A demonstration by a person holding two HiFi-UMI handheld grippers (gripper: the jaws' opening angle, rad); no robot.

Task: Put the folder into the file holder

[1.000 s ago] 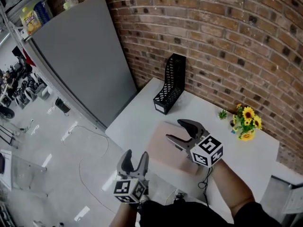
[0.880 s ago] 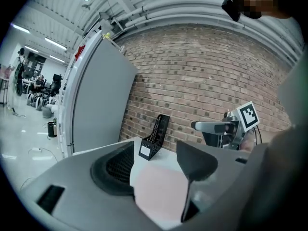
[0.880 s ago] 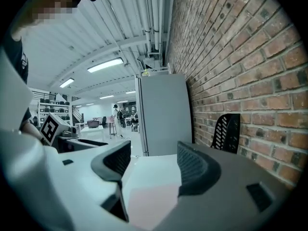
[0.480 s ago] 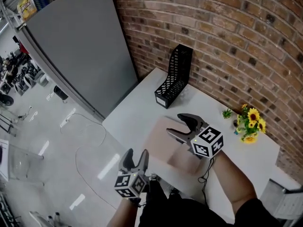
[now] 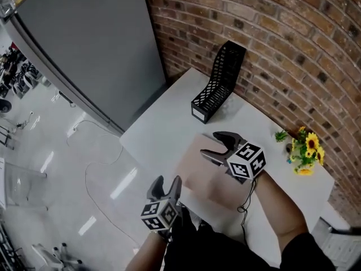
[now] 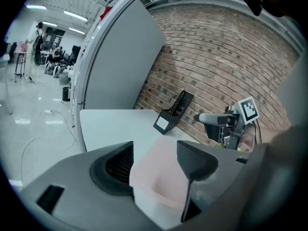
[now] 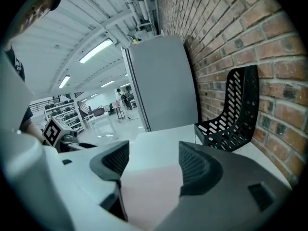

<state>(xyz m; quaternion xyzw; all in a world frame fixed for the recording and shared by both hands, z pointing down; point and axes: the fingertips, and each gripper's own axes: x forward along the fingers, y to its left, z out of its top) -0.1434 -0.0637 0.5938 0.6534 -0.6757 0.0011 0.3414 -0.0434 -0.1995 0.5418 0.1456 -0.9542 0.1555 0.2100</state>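
Observation:
A pink folder lies flat on the white table. The black mesh file holder stands upright near the brick wall, empty as far as I can see. My right gripper hovers over the folder's far part, pointing toward the holder; its jaws are opening and nothing is pressed between them. In the right gripper view the folder shows below the parted jaws and the holder stands ahead to the right. My left gripper is open at the table's near edge, by the folder's near corner.
A small bunch of yellow flowers stands at the table's right, by the brick wall. A tall grey panel rises left of the table. Beyond the table's left edge the floor drops away, with a cable on it.
The head view has swung a little, so everything sits lower right. Both grippers keep their places by the folder. The right jaws stand slightly wider.

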